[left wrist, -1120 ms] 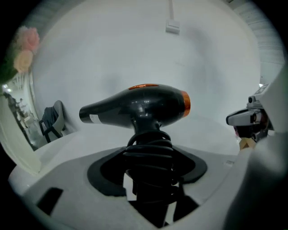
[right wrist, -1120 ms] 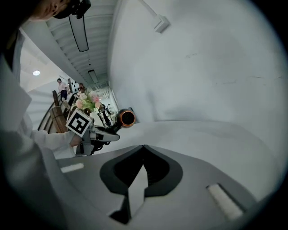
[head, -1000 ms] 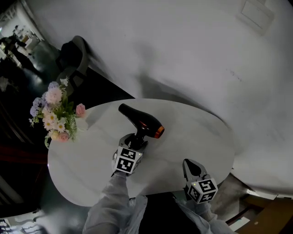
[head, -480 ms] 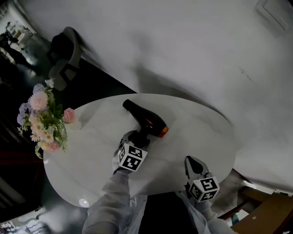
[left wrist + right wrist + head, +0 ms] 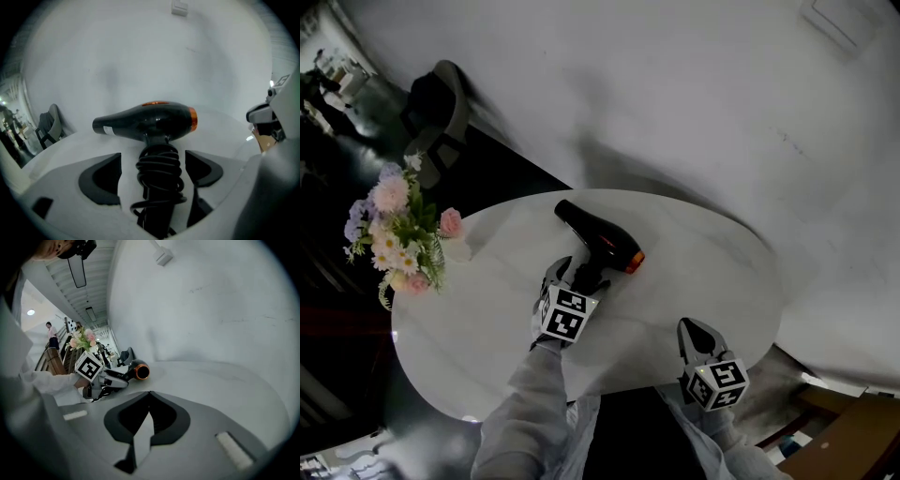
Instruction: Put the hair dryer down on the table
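Note:
The black hair dryer [image 5: 598, 242] with an orange back ring lies on the white oval table [image 5: 703, 272], its nozzle pointing to the far left. Its handle, wrapped in black cord [image 5: 158, 168], sits between the jaws of my left gripper [image 5: 152, 158]. Those jaws are opening, and a gap shows on each side of the handle. In the head view the left gripper [image 5: 572, 278] is just on the near side of the dryer. My right gripper [image 5: 689, 330] hovers at the table's near right edge, shut and empty. In the right gripper view the dryer [image 5: 137, 370] is far to the left.
A bunch of pink and white flowers [image 5: 398, 234] stands at the table's left edge. A dark chair [image 5: 441, 108] is beyond it on the floor. A white wall [image 5: 694, 94] runs behind the table. Bare tabletop lies between the two grippers.
The left jaws have spread away from the dryer's handle. The dryer stays lying on the table. The right gripper has kept its place.

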The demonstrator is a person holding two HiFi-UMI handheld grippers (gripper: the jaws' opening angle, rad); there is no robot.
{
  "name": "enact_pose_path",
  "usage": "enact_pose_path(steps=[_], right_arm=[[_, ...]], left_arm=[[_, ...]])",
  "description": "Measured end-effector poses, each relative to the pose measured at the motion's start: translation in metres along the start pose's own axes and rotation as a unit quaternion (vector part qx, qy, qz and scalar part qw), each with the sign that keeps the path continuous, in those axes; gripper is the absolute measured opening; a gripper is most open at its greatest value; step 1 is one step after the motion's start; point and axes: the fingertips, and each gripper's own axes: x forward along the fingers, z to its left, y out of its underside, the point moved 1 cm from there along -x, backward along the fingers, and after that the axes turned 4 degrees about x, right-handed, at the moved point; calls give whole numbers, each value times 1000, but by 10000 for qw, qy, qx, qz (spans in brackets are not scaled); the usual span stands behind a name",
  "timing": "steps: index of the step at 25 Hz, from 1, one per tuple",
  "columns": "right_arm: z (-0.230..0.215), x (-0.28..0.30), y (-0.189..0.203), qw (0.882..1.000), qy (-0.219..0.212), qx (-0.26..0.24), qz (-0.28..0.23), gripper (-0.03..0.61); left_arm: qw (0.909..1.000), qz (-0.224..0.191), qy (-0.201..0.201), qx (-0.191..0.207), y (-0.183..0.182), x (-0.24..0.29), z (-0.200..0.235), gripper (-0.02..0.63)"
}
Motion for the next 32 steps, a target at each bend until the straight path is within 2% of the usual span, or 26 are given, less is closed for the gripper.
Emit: enact_pose_path(steps=[4, 10, 17, 22, 28, 32], right_arm=[[6, -12, -5, 9998, -103, -62, -165, 9], [24, -28, -18, 9978, -376, -220, -500, 9], [58, -54, -24, 9923, -798, -486, -819, 9], [78, -76, -23, 9875, -1041, -710, -950, 9], [95, -99, -22, 9815, -1136, -976, -1194, 9], [101, -106, -14, 9794, -1117, -1224, -1158, 9]], left_arm=[[9994, -249, -65, -215, -12, -40, -1, 413], [9934, -878, -224, -706, -21, -117, -15, 324], [9812, -1451, -893, -904, 4, -199, -43, 152], [9667, -1803, -1310, -1257, 29, -246, -67, 8], [9592, -2059, -1333, -1404, 60, -275, -100, 8], [9572, -2170, -1333, -1374, 71, -283, -112, 8]])
